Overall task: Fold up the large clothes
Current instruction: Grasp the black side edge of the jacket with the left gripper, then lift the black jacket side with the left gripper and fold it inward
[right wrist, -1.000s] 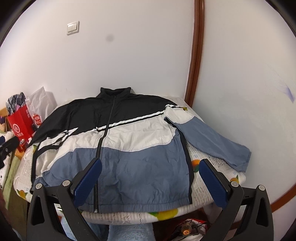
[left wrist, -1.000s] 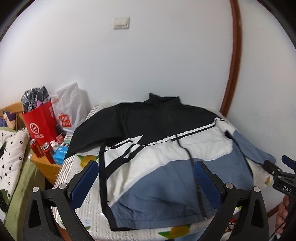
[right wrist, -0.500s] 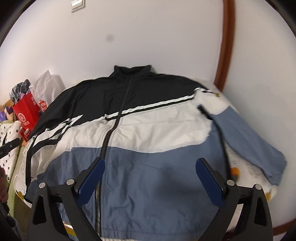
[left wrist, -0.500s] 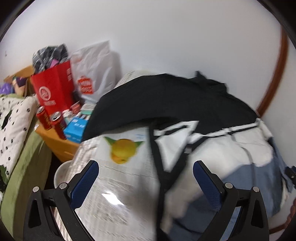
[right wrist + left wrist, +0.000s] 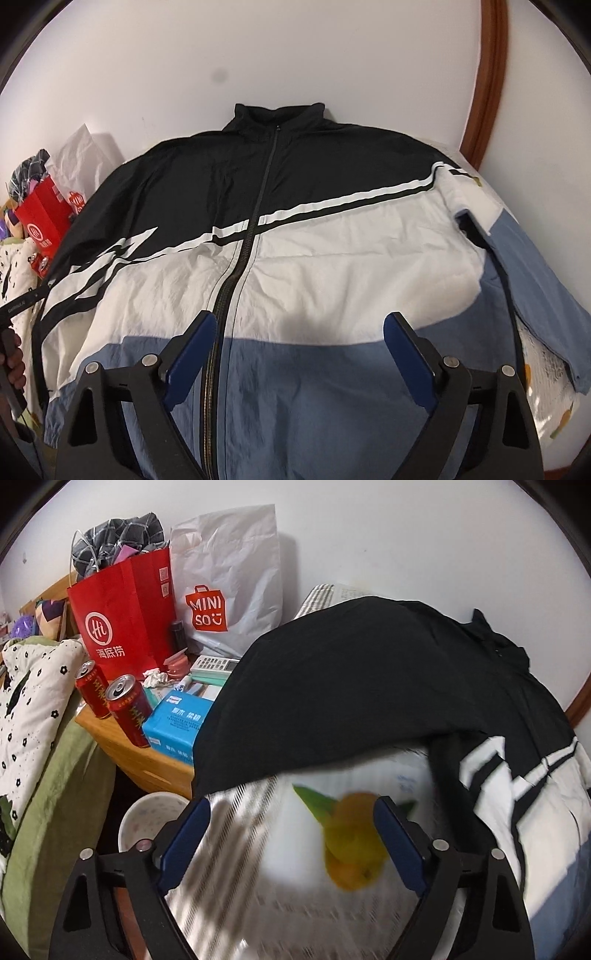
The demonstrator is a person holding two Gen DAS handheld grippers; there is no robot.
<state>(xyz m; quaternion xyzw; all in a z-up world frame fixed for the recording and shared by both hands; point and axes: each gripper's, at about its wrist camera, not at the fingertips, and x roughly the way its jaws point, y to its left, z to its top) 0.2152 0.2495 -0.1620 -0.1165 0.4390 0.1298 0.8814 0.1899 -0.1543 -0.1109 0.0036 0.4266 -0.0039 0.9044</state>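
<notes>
A black, white and blue zip jacket (image 5: 303, 251) lies spread flat, front up, on a fruit-print sheet (image 5: 543, 365), collar toward the wall. Its blue right-hand sleeve (image 5: 535, 288) lies out to the side. In the left wrist view the black sleeve (image 5: 351, 701) drapes over the bed's left edge. My left gripper (image 5: 291, 812) is open and empty, low over the sheet (image 5: 258, 830) just in front of that sleeve. My right gripper (image 5: 301, 332) is open and empty above the jacket's white and blue middle, near the zip.
A wooden bedside table (image 5: 144, 753) left of the bed holds two red cans (image 5: 125, 709), a blue tissue pack (image 5: 177, 720), a red paper bag (image 5: 125, 616), a white Miniso bag (image 5: 229, 583) and a remote. A white bowl (image 5: 147, 819) sits below. A dotted quilt (image 5: 33, 709) lies at far left.
My left gripper has swung left and dropped close to the bed's left edge by the black sleeve. My right gripper has moved forward and lower over the jacket's middle. Both stayed open.
</notes>
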